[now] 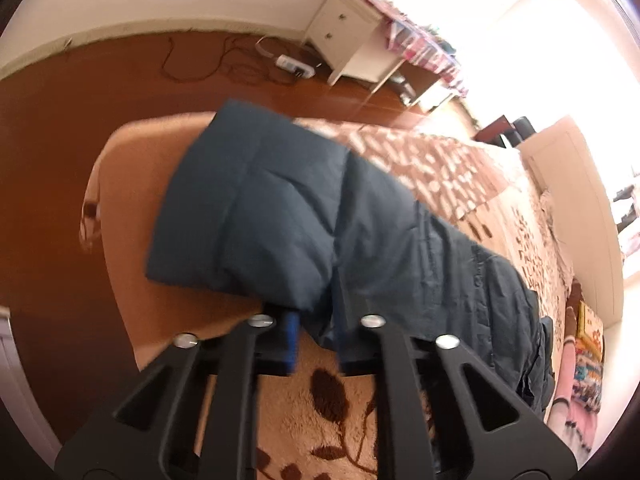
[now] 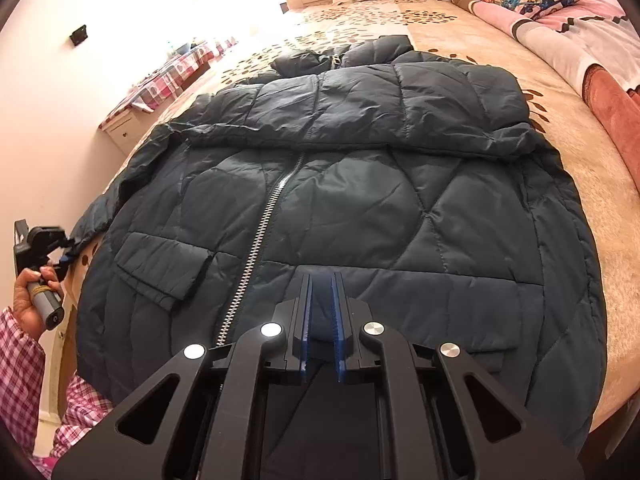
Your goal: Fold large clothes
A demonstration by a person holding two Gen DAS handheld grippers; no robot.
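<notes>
A dark blue quilted jacket [image 2: 360,200] lies front up on the bed, zipper [image 2: 264,220] closed, its right sleeve folded across the chest [image 2: 360,108]. My left gripper [image 1: 316,336] is shut on the cuff of the other sleeve [image 1: 256,216], held off the bed's left side; it also shows in the right wrist view [image 2: 60,256]. My right gripper [image 2: 322,308] hovers over the jacket's lower front, jaws nearly closed with a narrow gap and nothing held.
The bed has a beige leaf-patterned cover [image 2: 480,48]. Pillows and pink bedding [image 2: 560,12] lie at the head. A white nightstand [image 1: 344,36] and a power strip [image 1: 294,65] stand on the brown floor beside the bed.
</notes>
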